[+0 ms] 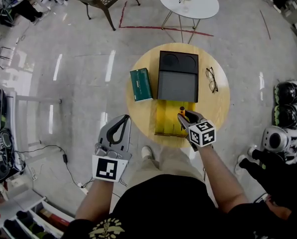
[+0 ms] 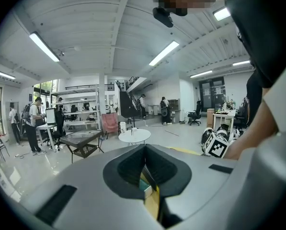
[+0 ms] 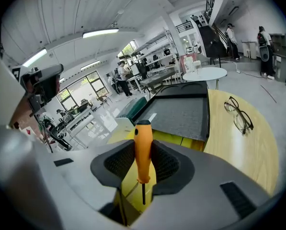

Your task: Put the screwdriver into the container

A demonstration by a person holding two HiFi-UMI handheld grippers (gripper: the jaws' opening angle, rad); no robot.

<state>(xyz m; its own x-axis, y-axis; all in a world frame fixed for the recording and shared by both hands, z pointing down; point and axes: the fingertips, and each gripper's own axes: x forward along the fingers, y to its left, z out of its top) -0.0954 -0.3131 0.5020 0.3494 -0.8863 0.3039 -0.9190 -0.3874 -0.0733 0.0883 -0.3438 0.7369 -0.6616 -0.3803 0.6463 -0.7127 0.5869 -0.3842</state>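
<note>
Screwdriver (image 3: 143, 145), light, rigid and likely slick, stands clamped by its orange handle in your closed right gripper (image 3: 143, 164) just short of the black container (image 1: 177, 86); grip the handle, not the shaft.

This looks like a large open-plan lab or workshop. A ribbed white ceiling carries long strip lights (image 2: 43, 46), and the polished grey floor (image 1: 83, 73) is marked with red tape (image 1: 158, 29). People (image 2: 33, 124) stand at desks (image 2: 46, 128) before shelving (image 2: 83, 99). Cables (image 1: 49, 150) trail, and helmets (image 1: 287, 91) sit near the round wooden bench (image 1: 221, 103).
</note>
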